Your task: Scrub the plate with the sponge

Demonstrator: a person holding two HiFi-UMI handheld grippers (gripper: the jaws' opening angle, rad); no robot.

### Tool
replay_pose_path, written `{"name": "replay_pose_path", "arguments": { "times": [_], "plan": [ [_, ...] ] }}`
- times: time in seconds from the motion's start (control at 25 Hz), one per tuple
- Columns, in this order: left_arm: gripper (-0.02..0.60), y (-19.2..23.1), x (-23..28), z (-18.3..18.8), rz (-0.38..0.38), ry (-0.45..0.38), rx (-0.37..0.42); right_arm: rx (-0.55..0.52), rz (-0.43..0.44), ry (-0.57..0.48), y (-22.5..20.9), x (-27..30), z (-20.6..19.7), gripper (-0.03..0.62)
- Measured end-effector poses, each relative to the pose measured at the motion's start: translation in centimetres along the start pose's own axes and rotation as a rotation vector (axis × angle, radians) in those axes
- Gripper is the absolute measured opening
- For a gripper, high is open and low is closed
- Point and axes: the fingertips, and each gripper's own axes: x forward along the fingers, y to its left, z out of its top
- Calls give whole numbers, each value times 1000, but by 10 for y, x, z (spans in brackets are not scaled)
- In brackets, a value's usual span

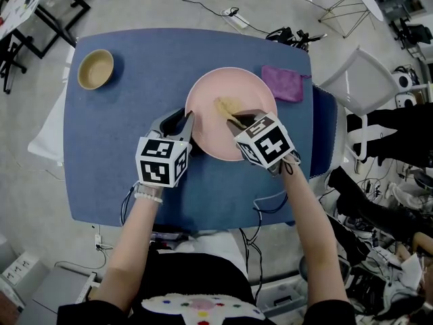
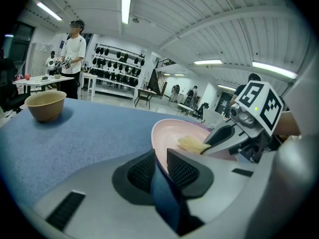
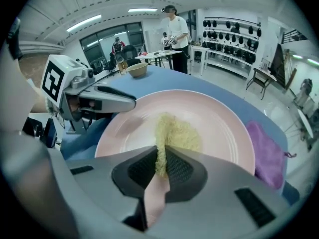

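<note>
So here's the setup: the pink plate (image 1: 252, 90) sits flat on the blue table (image 1: 122, 161) and everything worth mentioning is on it or around it.

The left gripper (image 1: 185, 122) is at the plate's near-left edge. In the left gripper view its jaws are pinched down on the rim (image 2: 160, 133), so it looks like it's there to stop the plate sliding around.

The right gripper (image 1: 237, 122) comes in over the plate's near side with its jaws clamped on one end of the yellow sponge (image 1: 228, 107). The rest of the sponge sticks straight out ahead of the jaws, with its free end lying on the middle of the plate (image 3: 177, 131). Its long axis runs in line with the gripper, from the near rim toward the far rim.

That's the bit that matters imo. The sponge is already on the plate's face and the right gripper is the one carrying it, so the scrub is just strokes across the plate. There's bare pink on both sides of the sponge.

Not in play: a purple cloth (image 1: 284, 83) just off the plate's far-right rim, and a tan bowl (image 1: 95, 68) well off to the plate's far left.
</note>
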Motion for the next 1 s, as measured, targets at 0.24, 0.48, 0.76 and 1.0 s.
{"name": "replay_pose_path", "arguments": {
  "times": [0.24,0.48,0.76,1.0],
  "plan": [
    [84,0,0,1,-12,-1,3,86,-133,-69,-30,-3,5,38],
    [66,2,-7,8,-22,2,67,147,-266,-198,-41,-19,12,40],
    [21,-4,-39,32,-71,-39,145,225,-383,-375,-17,-66,21,40],
    [11,-23,-71,51,-154,-87,220,292,-451,-499,22,-105,18,40]
  ]
}}
